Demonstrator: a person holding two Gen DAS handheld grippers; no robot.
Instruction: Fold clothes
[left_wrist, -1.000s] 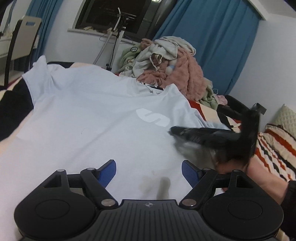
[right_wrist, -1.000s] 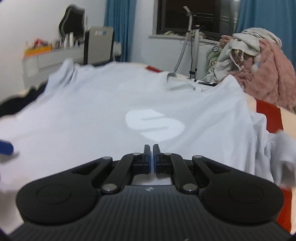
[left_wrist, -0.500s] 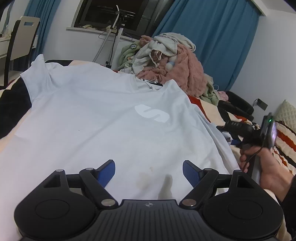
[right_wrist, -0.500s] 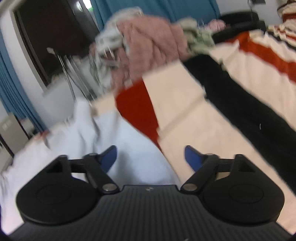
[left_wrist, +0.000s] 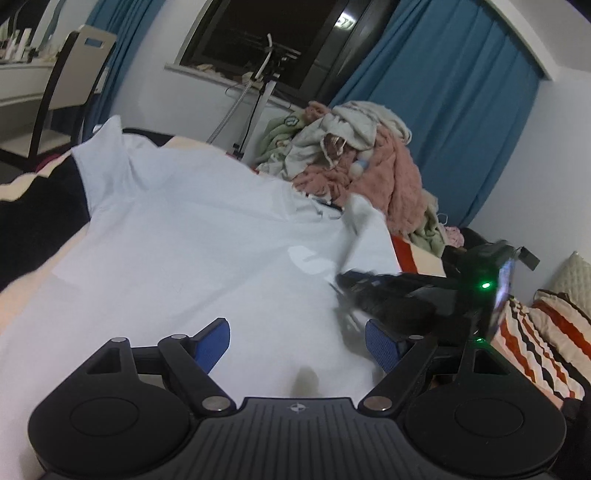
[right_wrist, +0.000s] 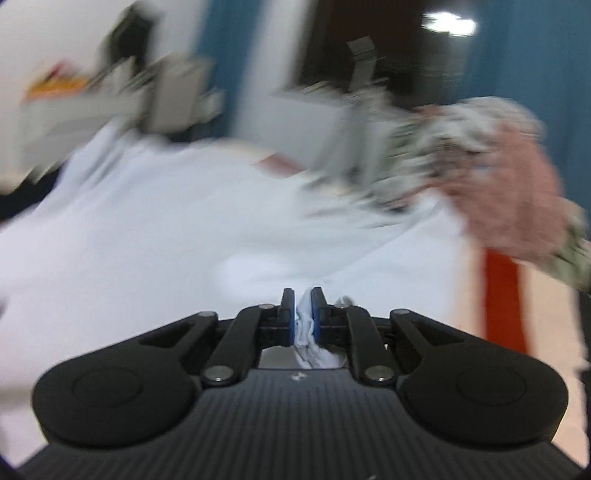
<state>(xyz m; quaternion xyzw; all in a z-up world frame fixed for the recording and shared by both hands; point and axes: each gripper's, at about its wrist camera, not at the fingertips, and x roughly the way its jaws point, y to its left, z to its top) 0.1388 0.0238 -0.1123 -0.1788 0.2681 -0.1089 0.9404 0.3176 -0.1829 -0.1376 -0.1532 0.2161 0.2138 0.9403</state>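
A white T-shirt (left_wrist: 192, 258) with a pale S logo lies spread on the bed, collar away from me. My left gripper (left_wrist: 297, 341) is open and empty, low over the shirt's near part. My right gripper (right_wrist: 302, 317) is shut on a bunch of the shirt's white cloth; the shirt (right_wrist: 147, 240) spreads beyond it, blurred by motion. In the left wrist view the right gripper (left_wrist: 347, 284) shows at the shirt's right side, with the right sleeve (left_wrist: 364, 221) lifted and pulled over the shirt.
A heap of pink and cream clothes (left_wrist: 354, 155) sits at the far end of the bed. A striped bedcover (left_wrist: 546, 343) lies to the right. A chair (left_wrist: 74, 74) and desk stand far left, with blue curtains (left_wrist: 436, 110) behind.
My right gripper was open over the bed's right side; it has closed on the shirt's right sleeve and swung it left over the shirt. My left gripper stayed open, nearly still.
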